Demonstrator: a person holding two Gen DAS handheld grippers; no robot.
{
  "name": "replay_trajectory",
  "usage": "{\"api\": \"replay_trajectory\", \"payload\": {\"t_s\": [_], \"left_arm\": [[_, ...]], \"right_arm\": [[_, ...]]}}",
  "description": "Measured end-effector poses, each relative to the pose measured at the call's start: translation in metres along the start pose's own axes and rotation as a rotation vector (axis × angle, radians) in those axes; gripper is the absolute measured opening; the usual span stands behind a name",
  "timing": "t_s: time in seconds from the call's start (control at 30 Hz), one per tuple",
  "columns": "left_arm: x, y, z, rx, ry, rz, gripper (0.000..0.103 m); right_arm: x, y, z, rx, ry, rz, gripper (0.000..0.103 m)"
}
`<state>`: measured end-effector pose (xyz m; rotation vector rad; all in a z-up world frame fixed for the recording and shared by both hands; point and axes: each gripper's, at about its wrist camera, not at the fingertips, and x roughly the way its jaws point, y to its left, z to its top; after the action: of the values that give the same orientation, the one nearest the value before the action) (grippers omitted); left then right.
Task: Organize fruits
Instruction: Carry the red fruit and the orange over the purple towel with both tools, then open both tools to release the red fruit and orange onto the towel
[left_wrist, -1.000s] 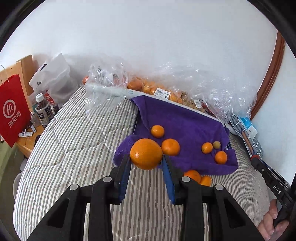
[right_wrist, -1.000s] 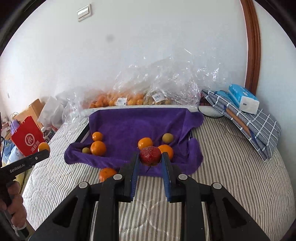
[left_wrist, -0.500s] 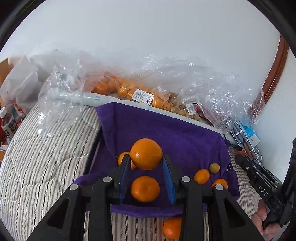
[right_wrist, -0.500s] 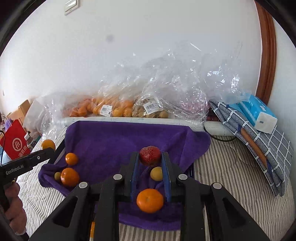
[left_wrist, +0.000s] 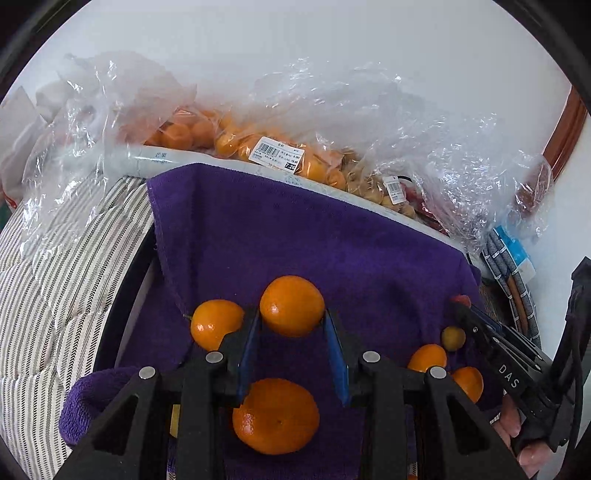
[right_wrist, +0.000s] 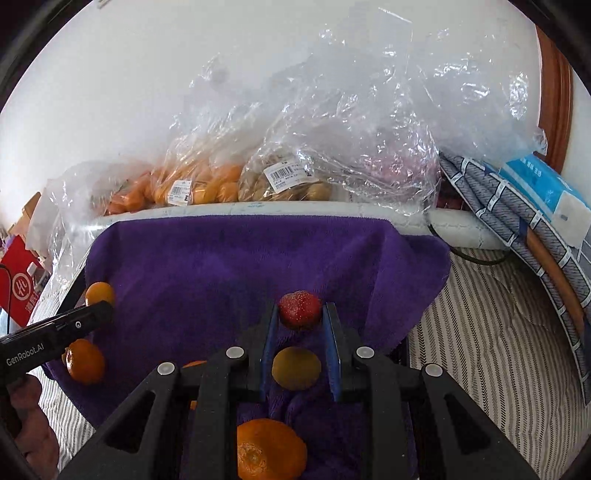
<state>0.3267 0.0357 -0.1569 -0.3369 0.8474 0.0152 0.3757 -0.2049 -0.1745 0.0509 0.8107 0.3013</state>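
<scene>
Jaws of the left gripper (left_wrist: 291, 325) squeeze an orange (left_wrist: 291, 305) — the right gripper (right_wrist: 300, 325) pinches a red berry (right_wrist: 299, 310). Both hang over the purple towel (left_wrist: 314, 236).

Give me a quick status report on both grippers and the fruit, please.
Left gripper shut on orange. Right gripper shut on red fruit. Both over purple towel. Fruit bags ahead; loose fruit lies below.

Left gripper (left_wrist: 291, 325) and right gripper (right_wrist: 300, 320), each clamped on fruit.
</scene>
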Motion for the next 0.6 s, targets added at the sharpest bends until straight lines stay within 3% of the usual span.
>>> {"api": "replay_trajectory", "payload": {"t_s": [0.37, 0.53, 0.6], "left_arm": [[0.004, 0.003, 0.001, -0.016, 0.040, -0.012, 0.033], [-0.003, 0.002, 0.002, -0.014, 0.038, -0.015, 0.033], [-0.011, 0.001, 0.002, -0.009, 0.032, -0.018, 0.036]], "right_arm": [[0.007, 0.000, -0.007, 0.020, 0.011, -0.004, 0.025], [-0.006, 0.001, -0.006, 0.028, -0.007, -0.016, 0.046], [-0.018, 0.002, -0.004, 0.032, -0.015, -0.030, 0.048]]}}
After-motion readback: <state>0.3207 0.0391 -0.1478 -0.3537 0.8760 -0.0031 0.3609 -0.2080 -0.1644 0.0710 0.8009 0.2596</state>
